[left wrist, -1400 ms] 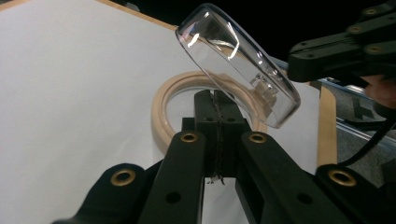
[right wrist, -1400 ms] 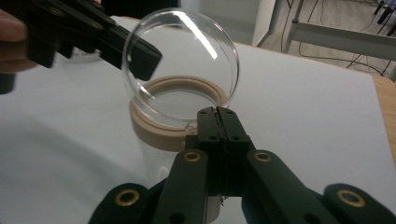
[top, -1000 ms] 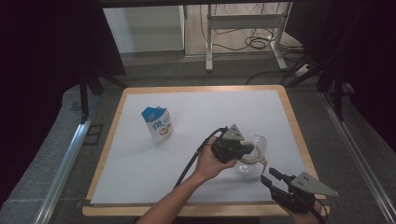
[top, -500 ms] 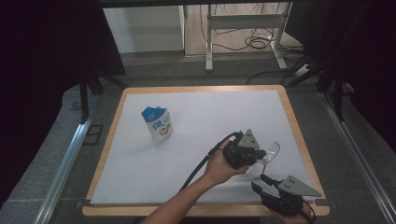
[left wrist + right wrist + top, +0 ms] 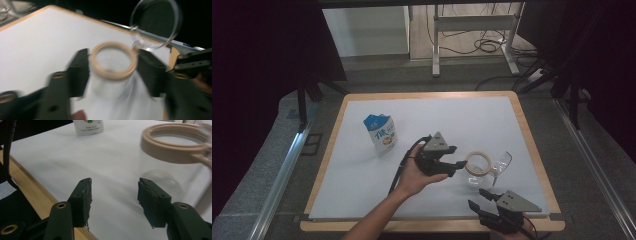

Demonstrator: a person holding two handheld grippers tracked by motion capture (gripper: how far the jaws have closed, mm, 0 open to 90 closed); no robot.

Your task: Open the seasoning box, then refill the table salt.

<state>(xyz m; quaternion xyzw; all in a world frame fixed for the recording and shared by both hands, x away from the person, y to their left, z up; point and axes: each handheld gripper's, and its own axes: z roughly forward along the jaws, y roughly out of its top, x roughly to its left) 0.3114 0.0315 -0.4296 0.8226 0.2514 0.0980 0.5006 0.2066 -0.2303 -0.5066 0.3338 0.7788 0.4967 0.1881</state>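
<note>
White sheeting covers the tabletop (image 5: 362, 170), which has a wooden edge and dark surroundings.

Left hand-held gripper (image 5: 460, 165): held in the person's left hand (image 5: 412, 176), pointing toward the right side of the tabletop. Its jaws have just been opening and now stand apart. A tan ring (image 5: 478, 163) sits between and just ahead of the jaw tips; in the left gripper view the ring (image 5: 113, 60) lies in the gap with the pads close on either side (that view is blurred, so contact cannot be confirmed). The ring appears to be the rim of a clear glass vessel (image 5: 472, 179) standing on the sheeting.

A clear stemmed glass (image 5: 502, 163) stands tilted just beyond the ring, on the far side from the left hand-held gripper and touching or nearly touching it.

Right hand-held gripper (image 5: 479, 198): low at the near edge of the tabletop, jaws apart and just now widening, nothing between them. In its own view the ring (image 5: 175, 143) lies ahead and to the upper right.

A blue-and-white pouch (image 5: 381, 133) stands upright, well apart, behind and to the left of the left hand-held gripper.
</note>
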